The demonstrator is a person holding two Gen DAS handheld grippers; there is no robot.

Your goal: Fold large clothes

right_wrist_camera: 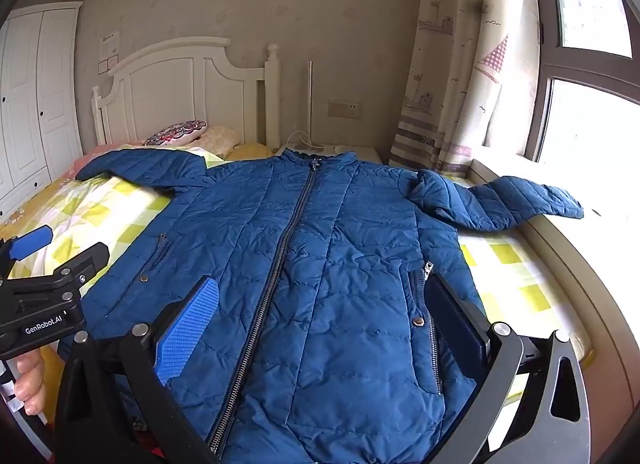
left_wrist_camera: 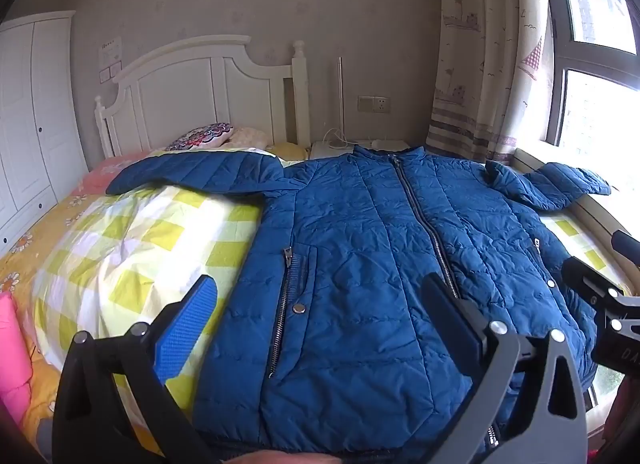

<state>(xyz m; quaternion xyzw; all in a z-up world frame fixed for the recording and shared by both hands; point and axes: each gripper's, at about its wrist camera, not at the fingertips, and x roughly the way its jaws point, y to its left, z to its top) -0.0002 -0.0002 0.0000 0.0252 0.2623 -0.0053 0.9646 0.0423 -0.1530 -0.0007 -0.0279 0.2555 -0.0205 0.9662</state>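
A blue quilted jacket [left_wrist_camera: 360, 256] lies flat and zipped, front up, on the bed, both sleeves spread out to the sides; it also shows in the right wrist view [right_wrist_camera: 320, 264]. Its right sleeve [right_wrist_camera: 520, 200] rests on the window ledge. My left gripper [left_wrist_camera: 324, 312] is open and empty, held above the jacket's lower left part near the hem. My right gripper [right_wrist_camera: 324, 316] is open and empty above the jacket's lower right part. Each gripper shows at the edge of the other's view: the right one [left_wrist_camera: 600, 296] and the left one [right_wrist_camera: 52, 264].
The bed has a yellow-green checked quilt [left_wrist_camera: 140, 248], with pillows [left_wrist_camera: 208, 136] by the white headboard [left_wrist_camera: 192, 92]. A white nightstand [left_wrist_camera: 352, 146] stands behind the collar. Curtain [right_wrist_camera: 448, 84] and window ledge [right_wrist_camera: 580, 248] are at the right, wardrobe [left_wrist_camera: 32, 112] at the left.
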